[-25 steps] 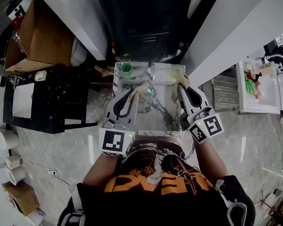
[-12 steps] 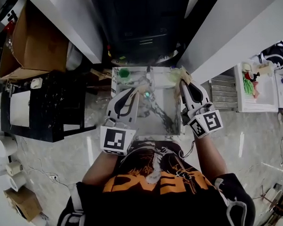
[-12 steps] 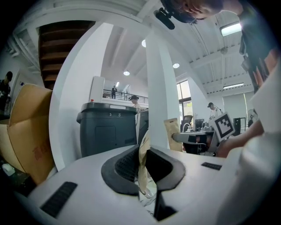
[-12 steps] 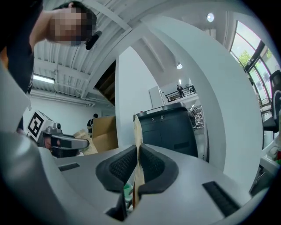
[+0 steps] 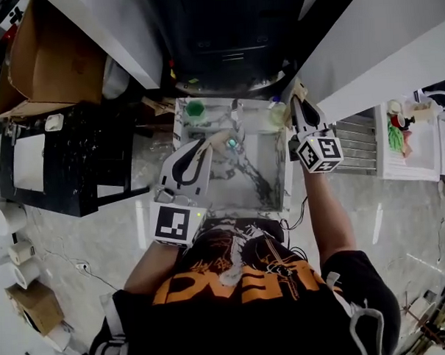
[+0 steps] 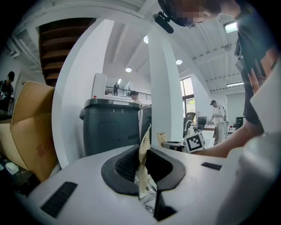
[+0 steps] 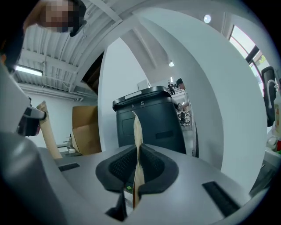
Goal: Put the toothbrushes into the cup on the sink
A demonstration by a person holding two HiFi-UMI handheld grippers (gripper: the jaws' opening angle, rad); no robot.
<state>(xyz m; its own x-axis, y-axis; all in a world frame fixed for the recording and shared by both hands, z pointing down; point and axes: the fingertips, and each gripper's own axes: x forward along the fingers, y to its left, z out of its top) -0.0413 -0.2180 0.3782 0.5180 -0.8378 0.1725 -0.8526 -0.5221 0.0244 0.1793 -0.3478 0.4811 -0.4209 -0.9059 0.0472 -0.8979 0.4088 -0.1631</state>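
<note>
- Left claw [image 6: 144, 169] is clenched tight on a tan toothbrush [image 6: 143, 147], thin handle standing edge-on between the pads.
- Right claw [image 7: 137, 171] is grasping a second tan toothbrush [image 7: 138, 132] the same way, upright in its grip.
- Seen from above, both hover over the marble sink surface [image 5: 263, 175], the right claw further forward, by the far right corner.
- Green cup [image 5: 196, 108] sits ahead and left of the left claw, apart from it.
- Dark grey bin [image 6: 109, 127] looms ahead of both claws.
</note>
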